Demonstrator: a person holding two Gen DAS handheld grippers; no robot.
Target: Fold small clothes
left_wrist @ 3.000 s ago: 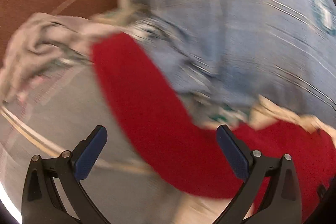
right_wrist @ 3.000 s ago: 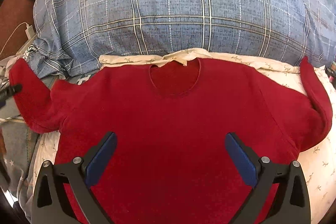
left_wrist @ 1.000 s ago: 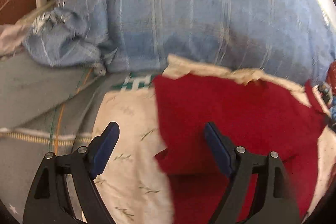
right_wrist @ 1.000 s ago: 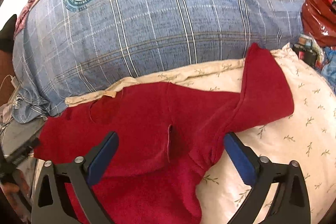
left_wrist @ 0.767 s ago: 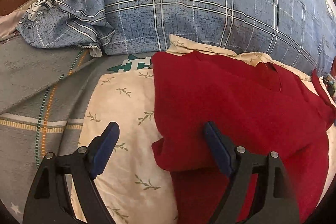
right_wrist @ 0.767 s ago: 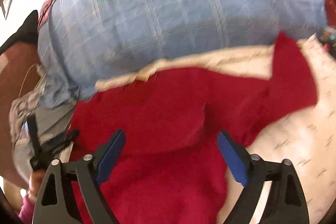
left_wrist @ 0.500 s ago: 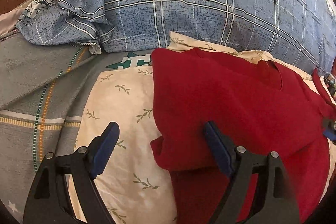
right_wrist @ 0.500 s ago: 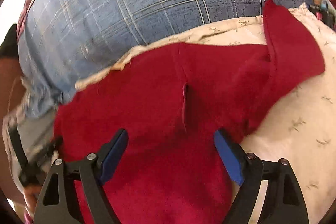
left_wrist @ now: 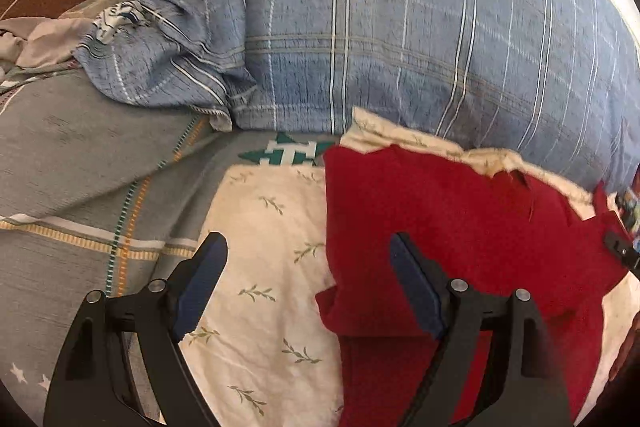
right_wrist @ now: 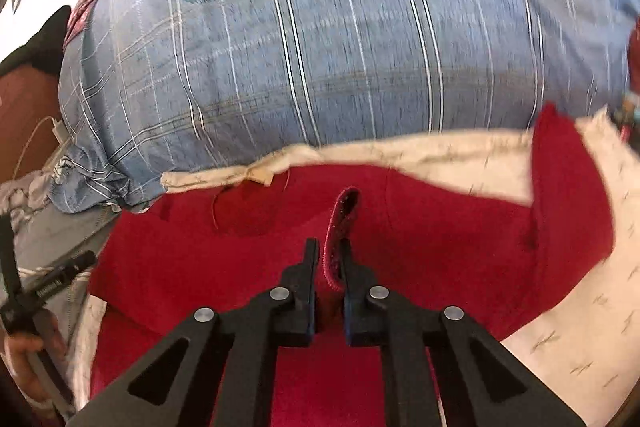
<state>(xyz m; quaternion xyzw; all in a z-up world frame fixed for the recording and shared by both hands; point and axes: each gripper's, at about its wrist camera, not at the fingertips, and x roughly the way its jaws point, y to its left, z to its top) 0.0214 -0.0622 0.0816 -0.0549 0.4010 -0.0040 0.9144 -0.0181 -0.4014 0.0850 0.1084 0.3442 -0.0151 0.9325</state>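
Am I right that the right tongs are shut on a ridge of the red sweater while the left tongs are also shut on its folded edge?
Not quite. The right tongs have just closed and pinch a ridge of the red sweater, as the right wrist view shows. But the left tongs are open, as the left wrist view shows: the sweater's folded edge lies between the pads, ungripped.

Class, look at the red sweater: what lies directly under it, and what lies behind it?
Under the red sweater lies a cream leaf-print cloth; the part beneath the sweater is hidden. Behind it sits a blue plaid pillow.
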